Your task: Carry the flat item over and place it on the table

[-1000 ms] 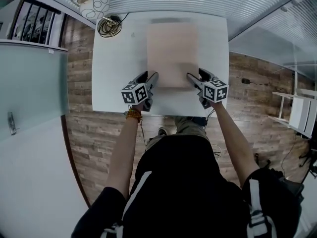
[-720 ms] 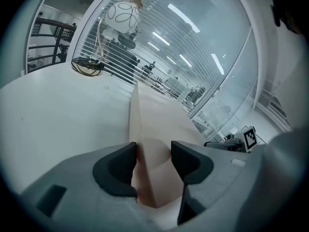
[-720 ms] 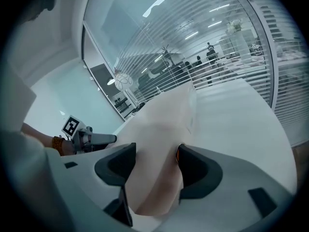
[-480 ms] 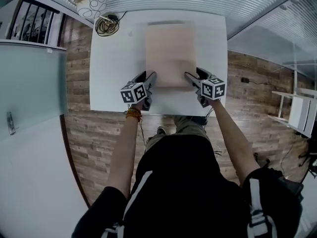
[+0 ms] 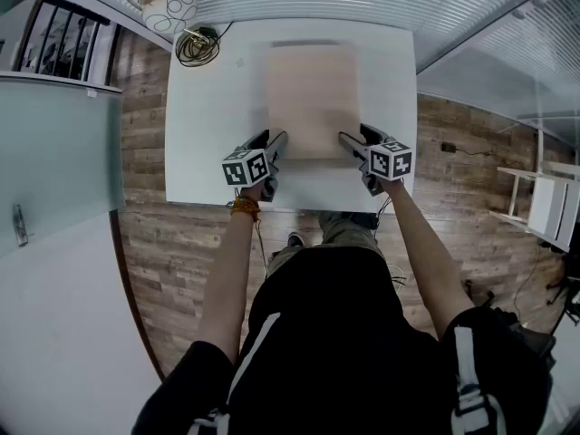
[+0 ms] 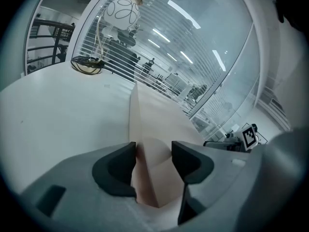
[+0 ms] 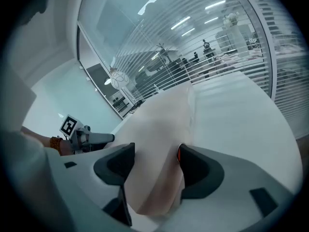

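In the head view, a person is standing at the near edge of a white table (image 5: 213, 125), holding one tool in each hand. The left gripper (image 5: 276, 143) is clamping the near left corner of a pale beige flat board (image 5: 313, 98), and the right gripper (image 5: 349, 143) is clamping its near right corner. The board is stretching away from the person over the middle of the tabletop. Whether it is touching the surface cannot be told from here. A globe lamp (image 5: 172, 7) and a coiled cable (image 5: 199, 46) are sitting at the table's far left corner, well apart from the board. A beaded bracelet (image 5: 243, 208) is showing on the left wrist above the wooden floor (image 5: 145, 243).

In the left gripper view, the left gripper (image 6: 153, 158) is pinching the flat board (image 6: 154, 120), its jaws drawn in narrowly on the board's edge. The table (image 6: 58, 115) is spreading out to the left, with the cable (image 6: 87, 64) and the lamp (image 6: 122, 13) at its far end.

In the right gripper view, the right gripper (image 7: 155, 166) is gripping the flat board (image 7: 159, 124), both pads pressing on it. The table (image 7: 236, 110) is lying to the right.
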The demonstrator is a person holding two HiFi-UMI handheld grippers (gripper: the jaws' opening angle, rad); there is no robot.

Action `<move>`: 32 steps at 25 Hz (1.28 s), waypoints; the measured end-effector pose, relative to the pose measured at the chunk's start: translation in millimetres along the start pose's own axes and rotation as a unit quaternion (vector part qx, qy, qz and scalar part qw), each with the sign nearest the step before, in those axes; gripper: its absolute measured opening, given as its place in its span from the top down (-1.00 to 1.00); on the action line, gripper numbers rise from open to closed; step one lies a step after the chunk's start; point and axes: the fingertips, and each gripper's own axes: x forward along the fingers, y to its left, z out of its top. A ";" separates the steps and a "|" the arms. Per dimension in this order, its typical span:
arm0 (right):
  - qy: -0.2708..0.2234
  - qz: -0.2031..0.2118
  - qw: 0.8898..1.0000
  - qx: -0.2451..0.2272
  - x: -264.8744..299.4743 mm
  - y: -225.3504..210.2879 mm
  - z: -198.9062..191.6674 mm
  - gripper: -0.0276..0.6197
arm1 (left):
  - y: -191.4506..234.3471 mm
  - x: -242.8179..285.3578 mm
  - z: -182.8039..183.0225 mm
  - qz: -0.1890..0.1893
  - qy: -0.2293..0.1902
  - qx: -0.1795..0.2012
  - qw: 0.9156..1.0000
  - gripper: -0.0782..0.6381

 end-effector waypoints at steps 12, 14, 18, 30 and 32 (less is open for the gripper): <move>-0.023 0.012 1.000 0.012 -16.2 4.1 4.6 0.08 | 3.7 -21.3 13.8 0.003 -0.019 0.014 1.000 0.13; -0.030 0.007 0.999 0.012 -21.7 4.4 6.0 0.08 | 1.2 -24.6 17.4 0.006 -0.023 0.024 0.999 0.13; -0.044 0.003 0.999 -0.003 -28.9 9.9 17.9 0.08 | -9.6 -29.2 32.9 0.005 -0.042 0.045 0.998 0.13; -0.121 -0.009 0.990 -0.078 -46.2 49.3 88.7 0.09 | -80.9 -48.8 108.3 -0.007 -0.127 0.150 0.980 0.15; -0.133 -0.012 0.987 -0.093 -50.2 59.0 98.7 0.09 | -95.8 -58.1 122.4 -0.008 -0.149 0.167 0.975 0.15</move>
